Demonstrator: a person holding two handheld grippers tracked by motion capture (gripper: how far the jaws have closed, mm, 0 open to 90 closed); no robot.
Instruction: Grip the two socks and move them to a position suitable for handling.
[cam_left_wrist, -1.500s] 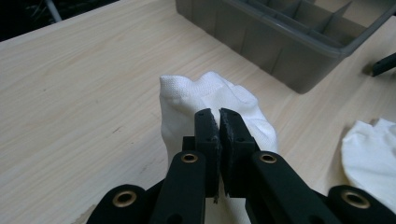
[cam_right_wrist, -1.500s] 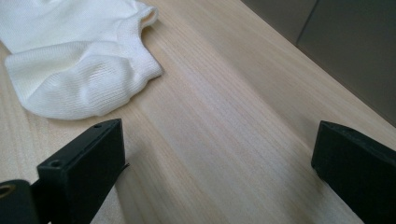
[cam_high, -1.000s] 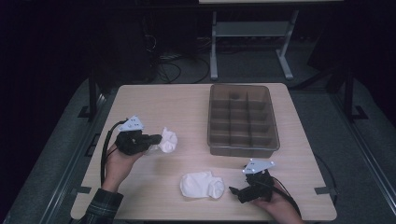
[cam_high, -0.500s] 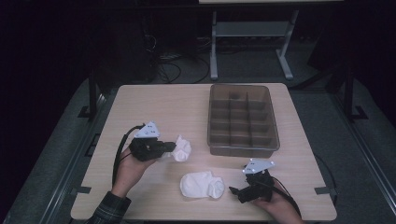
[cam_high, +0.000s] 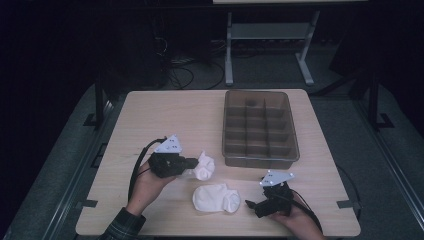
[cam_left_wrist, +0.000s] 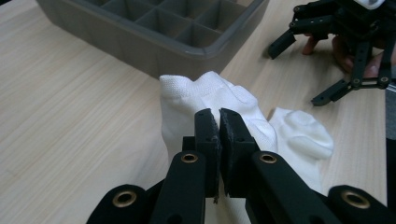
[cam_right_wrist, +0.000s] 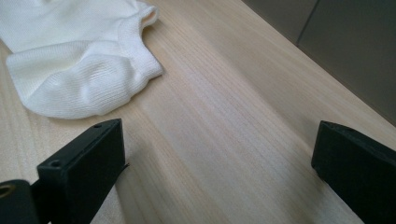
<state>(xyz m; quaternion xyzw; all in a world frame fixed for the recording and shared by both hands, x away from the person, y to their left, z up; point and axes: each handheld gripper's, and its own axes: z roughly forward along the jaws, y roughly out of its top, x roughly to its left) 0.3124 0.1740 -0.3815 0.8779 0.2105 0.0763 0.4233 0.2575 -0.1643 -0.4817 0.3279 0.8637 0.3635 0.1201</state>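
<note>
High view: I see my left gripper clamped on a white sock mid-table, just left of the grey tray. My right gripper stands wide beside a second sock near the front edge.

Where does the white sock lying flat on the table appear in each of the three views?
High view: flat sock, bottom centre, between the grippers.
Left gripper view: flat sock, right of centre, behind the pinched sock.
Right gripper view: flat sock, top left.
Shared landmark: the grey divided tray.
</note>
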